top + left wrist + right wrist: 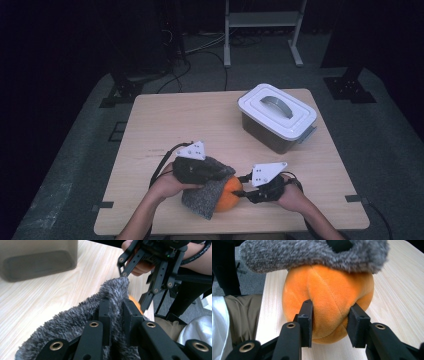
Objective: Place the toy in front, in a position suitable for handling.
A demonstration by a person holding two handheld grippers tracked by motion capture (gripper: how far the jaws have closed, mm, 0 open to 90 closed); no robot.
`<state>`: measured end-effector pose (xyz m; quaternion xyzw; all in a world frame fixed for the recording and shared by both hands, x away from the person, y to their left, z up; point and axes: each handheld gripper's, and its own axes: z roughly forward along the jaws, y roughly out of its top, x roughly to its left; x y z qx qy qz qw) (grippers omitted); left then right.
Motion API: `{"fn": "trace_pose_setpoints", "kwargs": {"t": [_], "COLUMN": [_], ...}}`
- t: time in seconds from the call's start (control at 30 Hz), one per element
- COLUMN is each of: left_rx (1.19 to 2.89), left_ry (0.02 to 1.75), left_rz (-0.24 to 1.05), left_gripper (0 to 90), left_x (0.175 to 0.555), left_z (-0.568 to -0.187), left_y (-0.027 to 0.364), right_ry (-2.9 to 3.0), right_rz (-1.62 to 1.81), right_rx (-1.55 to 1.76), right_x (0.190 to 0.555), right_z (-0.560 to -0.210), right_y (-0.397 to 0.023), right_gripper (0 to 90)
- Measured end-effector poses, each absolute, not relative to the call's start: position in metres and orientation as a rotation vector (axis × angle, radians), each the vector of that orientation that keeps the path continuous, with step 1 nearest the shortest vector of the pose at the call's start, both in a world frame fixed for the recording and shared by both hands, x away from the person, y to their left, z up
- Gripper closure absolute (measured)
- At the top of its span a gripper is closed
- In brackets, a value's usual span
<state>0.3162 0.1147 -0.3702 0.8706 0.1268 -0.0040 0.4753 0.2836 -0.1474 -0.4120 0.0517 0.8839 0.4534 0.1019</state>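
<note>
An orange plush ball (230,199) lies near the table's front edge, half covered by a grey fuzzy cloth (206,196). My left gripper (220,172) is shut on a fold of that cloth (75,322), which is pinched between its jaws (117,305); a sliver of the orange ball (135,303) shows behind it. From the right, my right gripper (242,192) reaches in. Its two pads (332,312) press into the sides of the orange ball (329,287), denting the plush. The cloth (312,252) drapes over the ball's top.
A dark container with a white handled lid (277,112) stands at the back right of the wooden table (175,120). It looms blurred in the left gripper view (37,257). A metal rack (262,20) stands on the floor beyond. The person's lap (242,310) is at the front edge.
</note>
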Motion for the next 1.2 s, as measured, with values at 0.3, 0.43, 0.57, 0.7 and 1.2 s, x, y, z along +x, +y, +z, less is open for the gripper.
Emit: {"fn": "trace_pose_setpoints", "kwargs": {"t": [0.3,0.43,0.57,0.7,1.2], "left_rx": [2.118,2.111,2.117,2.127,2.156], "left_ry": [0.369,0.364,0.339,0.284,0.302], "left_rz": [-0.041,-0.067,-0.083,-0.112,-0.076], "left_gripper": [78.7,78.8,78.8,78.8,78.3], "left_x": [0.318,0.317,0.315,0.31,0.313], "left_z": [-0.385,-0.388,-0.388,-0.388,-0.392], "left_y": [0.137,0.133,0.127,0.116,0.119], "right_ry": [2.622,2.655,2.672,2.705,2.698], "right_rz": [1.346,1.352,1.374,1.381,1.347], "right_rx": [0.196,0.265,0.295,0.303,0.315], "right_x": [0.289,0.292,0.293,0.294,0.299], "right_z": [-0.412,-0.412,-0.409,-0.407,-0.422], "right_y": [-0.159,-0.159,-0.157,-0.151,-0.172], "right_gripper": [56.9,37.7,29.9,24.5,54.2]}}
